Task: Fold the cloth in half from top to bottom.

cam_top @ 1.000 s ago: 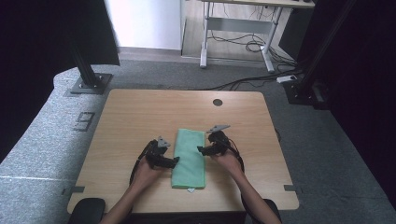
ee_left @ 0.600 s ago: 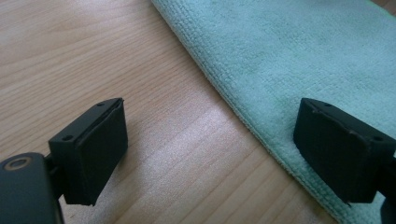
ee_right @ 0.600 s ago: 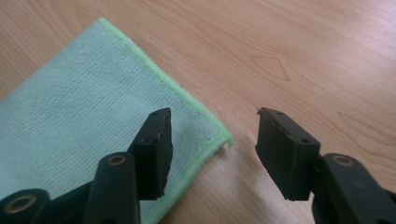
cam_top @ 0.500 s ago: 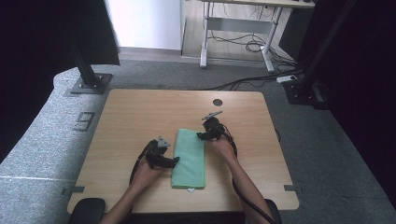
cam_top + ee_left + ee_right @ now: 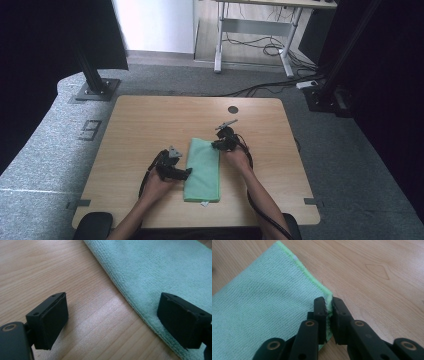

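Observation:
A folded green microfibre cloth point(image 5: 203, 170) lies flat on the wooden table point(image 5: 150, 125), near its front edge. My left gripper point(image 5: 186, 173) is open at the cloth's left edge, one jaw over bare wood and the other over the cloth point(image 5: 155, 272). My right gripper point(image 5: 216, 145) is at the cloth's far right corner. In the right gripper view its jaws are shut on the cloth's corner edge point(image 5: 327, 305), and the cloth point(image 5: 262, 302) spreads away to the left.
A dark round cable hole point(image 5: 233, 109) sits in the table near its far edge. Beyond the table are grey carpet, a black stand base point(image 5: 95, 90) at the far left and a desk frame with cables point(image 5: 255, 45) at the back.
My right gripper has moved away along the cloth's right side to its far right corner. The left gripper has stayed at the cloth's left edge.

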